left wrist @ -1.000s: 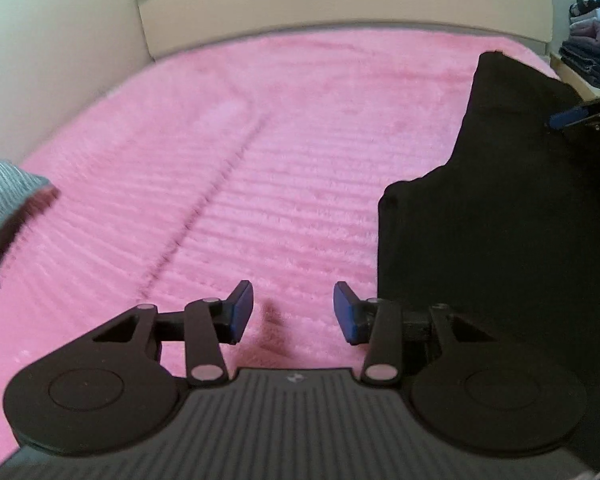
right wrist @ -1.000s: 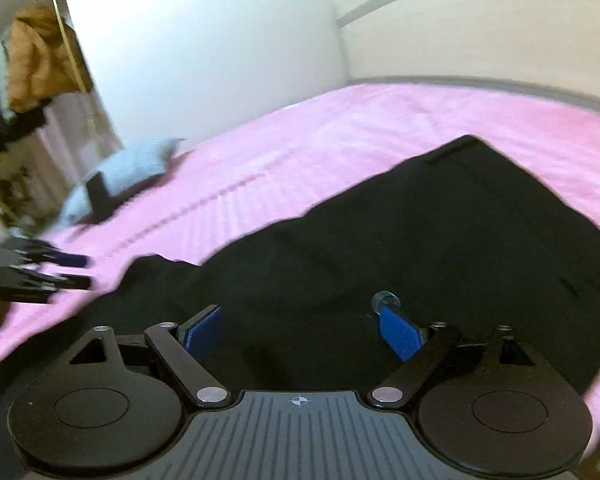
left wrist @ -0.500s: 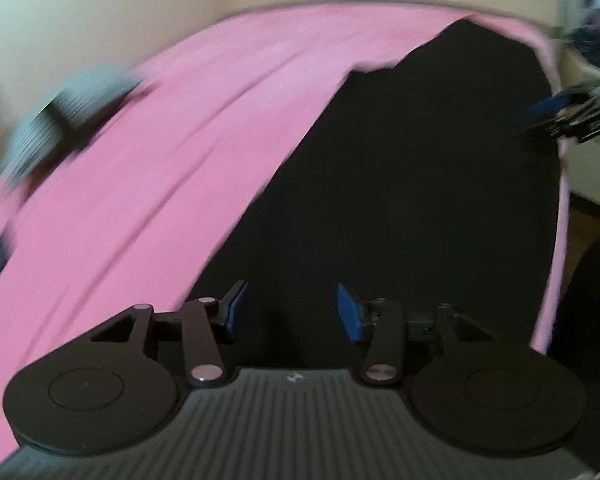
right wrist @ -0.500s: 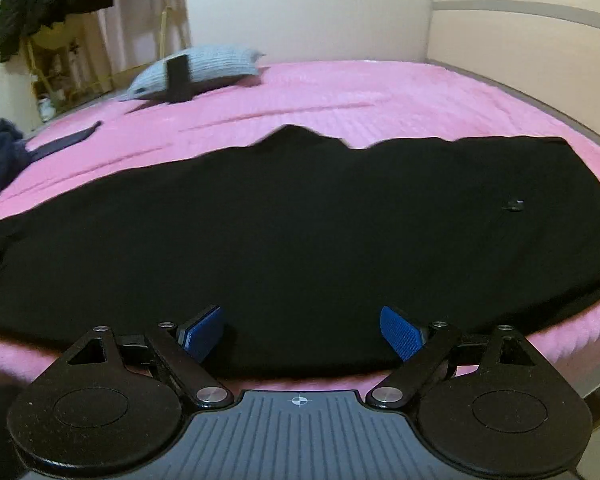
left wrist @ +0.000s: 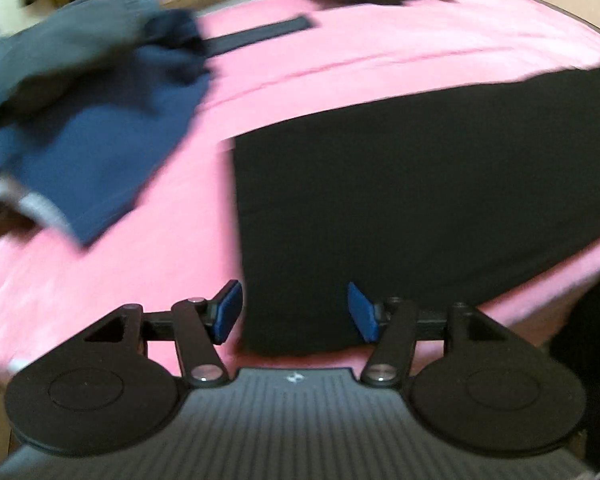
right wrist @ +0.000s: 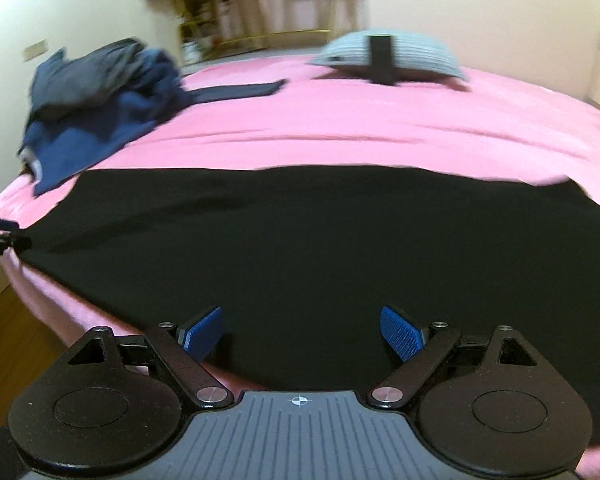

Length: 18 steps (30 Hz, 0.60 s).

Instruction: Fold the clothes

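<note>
Since half a second ago both views have swung toward the foot of the bed: the left wrist view now shows a corner of the black garment (left wrist: 400, 200) instead of its long edge, and a heap of blue clothes (left wrist: 80, 128) has come into sight.

The left claw (left wrist: 294, 312) hangs spread wide with nothing between its blue pads (left wrist: 228, 310), right over the near corner of the black garment. The right claw (right wrist: 302, 334) is likewise wide apart and empty, its pads (right wrist: 402, 332) low over the garment's near edge.

The garment lies flat across the near side of the pink bed (right wrist: 340, 128), its near edge close to the mattress edge. At the far left of the right wrist view the tips of the left claw (right wrist: 4, 238) sit at the garment's end.

Beyond, the heap of blue clothes (right wrist: 96, 100) rests at the bed's left corner, apart from the garment. A dark strip (right wrist: 236, 91) lies beside it. Farthest off, a grey pillow (right wrist: 392, 56) with a dark band sits on the bed.
</note>
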### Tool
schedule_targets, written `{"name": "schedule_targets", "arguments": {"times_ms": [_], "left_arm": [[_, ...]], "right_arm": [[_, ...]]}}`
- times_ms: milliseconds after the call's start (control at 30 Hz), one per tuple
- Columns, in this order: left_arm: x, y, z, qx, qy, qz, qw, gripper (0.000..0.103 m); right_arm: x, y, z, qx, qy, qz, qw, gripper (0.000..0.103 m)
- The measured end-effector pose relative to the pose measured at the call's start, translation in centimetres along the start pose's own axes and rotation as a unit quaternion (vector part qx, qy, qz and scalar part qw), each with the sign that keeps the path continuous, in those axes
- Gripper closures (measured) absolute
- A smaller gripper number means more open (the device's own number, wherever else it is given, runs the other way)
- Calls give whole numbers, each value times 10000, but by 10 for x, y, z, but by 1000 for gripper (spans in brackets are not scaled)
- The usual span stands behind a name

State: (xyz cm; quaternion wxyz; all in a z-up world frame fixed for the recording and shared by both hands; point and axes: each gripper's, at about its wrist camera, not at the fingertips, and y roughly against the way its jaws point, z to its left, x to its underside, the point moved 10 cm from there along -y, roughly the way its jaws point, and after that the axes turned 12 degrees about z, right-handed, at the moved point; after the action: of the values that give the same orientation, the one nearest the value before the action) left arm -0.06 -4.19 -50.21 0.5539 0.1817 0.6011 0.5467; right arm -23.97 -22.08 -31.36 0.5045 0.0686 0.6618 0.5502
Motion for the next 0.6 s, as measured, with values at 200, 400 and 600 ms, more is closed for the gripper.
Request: {"name": "schedule_targets", "arguments": {"times_ms": [200,400,600], "left_arm": [[6,34,35,-2,219,-423,9989,42],[20,39,58,-180,625,-531,9965,43],[44,38,58,199,993,-465,9938,45]], "right_arm": [[-20,-23,62,-320,583,79,9978,14],[-32,-34,145,-686,2025,32,9769,15],[-27,-54,232,-847,3692,-5,9255,15]]}}
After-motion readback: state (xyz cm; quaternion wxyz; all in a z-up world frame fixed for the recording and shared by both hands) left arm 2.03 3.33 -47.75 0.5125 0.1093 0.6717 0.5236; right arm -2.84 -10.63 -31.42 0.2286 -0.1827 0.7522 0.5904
